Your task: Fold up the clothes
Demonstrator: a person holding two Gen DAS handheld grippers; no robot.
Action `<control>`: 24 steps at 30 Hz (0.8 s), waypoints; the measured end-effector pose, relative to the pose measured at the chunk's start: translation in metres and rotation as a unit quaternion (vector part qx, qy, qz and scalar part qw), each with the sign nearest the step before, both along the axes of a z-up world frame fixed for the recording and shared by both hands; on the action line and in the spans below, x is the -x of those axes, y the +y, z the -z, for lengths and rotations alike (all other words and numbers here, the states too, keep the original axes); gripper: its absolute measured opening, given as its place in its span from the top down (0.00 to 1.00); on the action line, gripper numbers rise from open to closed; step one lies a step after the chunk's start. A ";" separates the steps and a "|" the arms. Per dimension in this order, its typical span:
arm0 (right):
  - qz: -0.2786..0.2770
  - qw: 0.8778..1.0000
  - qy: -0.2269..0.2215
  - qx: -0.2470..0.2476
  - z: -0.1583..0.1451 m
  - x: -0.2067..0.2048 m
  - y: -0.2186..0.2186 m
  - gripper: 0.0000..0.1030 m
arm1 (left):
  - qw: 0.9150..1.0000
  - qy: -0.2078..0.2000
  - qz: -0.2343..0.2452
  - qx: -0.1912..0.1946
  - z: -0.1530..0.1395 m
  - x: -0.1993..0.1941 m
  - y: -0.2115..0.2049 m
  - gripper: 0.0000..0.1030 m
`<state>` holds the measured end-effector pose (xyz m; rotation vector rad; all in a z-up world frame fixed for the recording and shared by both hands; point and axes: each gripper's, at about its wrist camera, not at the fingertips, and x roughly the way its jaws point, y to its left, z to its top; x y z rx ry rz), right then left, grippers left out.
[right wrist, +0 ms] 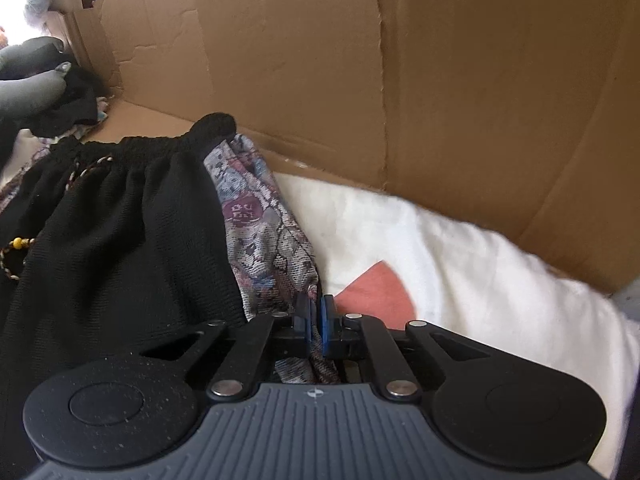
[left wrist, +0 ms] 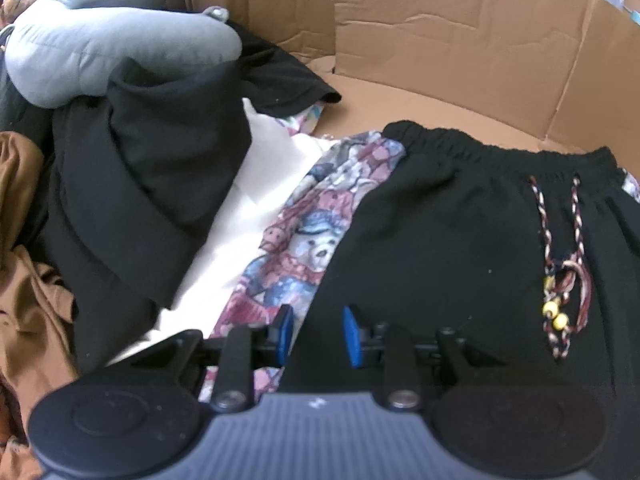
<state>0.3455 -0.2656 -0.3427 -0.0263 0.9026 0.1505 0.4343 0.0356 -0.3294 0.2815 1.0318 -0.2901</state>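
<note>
Black shorts (left wrist: 440,240) with an elastic waistband and a braided, beaded drawstring (left wrist: 560,260) lie flat on a bear-patterned cloth (left wrist: 304,240). My left gripper (left wrist: 318,334) hovers over the shorts' left edge, its blue pads apart with nothing pinched between them. In the right wrist view the shorts (right wrist: 120,240) fill the left side, and the patterned cloth (right wrist: 264,240) runs along their right edge. My right gripper (right wrist: 317,320) is shut, and the edge of that patterned cloth runs in between its pads.
Cardboard box walls (left wrist: 440,40) (right wrist: 320,80) close in the far side. To the left lie a crumpled black garment (left wrist: 160,160), a grey neck pillow (left wrist: 100,52) and brown fabric (left wrist: 28,280). A white cloth (right wrist: 440,248) with a red patch (right wrist: 380,292) is on the right.
</note>
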 end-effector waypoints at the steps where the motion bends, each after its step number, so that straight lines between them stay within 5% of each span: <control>1: 0.001 1.000 -0.001 0.005 -0.001 -0.001 0.000 0.98 | 1.000 0.000 0.000 0.000 0.000 0.000 0.001 0.71; 9: 0.019 0.997 -0.034 0.066 -0.016 -0.001 0.002 0.98 | 1.000 -0.009 -0.009 -0.007 0.000 -0.011 0.009 0.70; 16: 0.007 0.995 -0.014 0.102 0.008 -0.011 0.004 0.98 | 1.000 -0.008 -0.011 -0.008 0.008 -0.020 0.014 0.67; 24: 0.067 0.997 -0.031 -0.019 -0.034 -0.007 -0.048 0.94 | 1.000 -0.019 -0.001 -0.015 -0.001 -0.017 0.016 0.68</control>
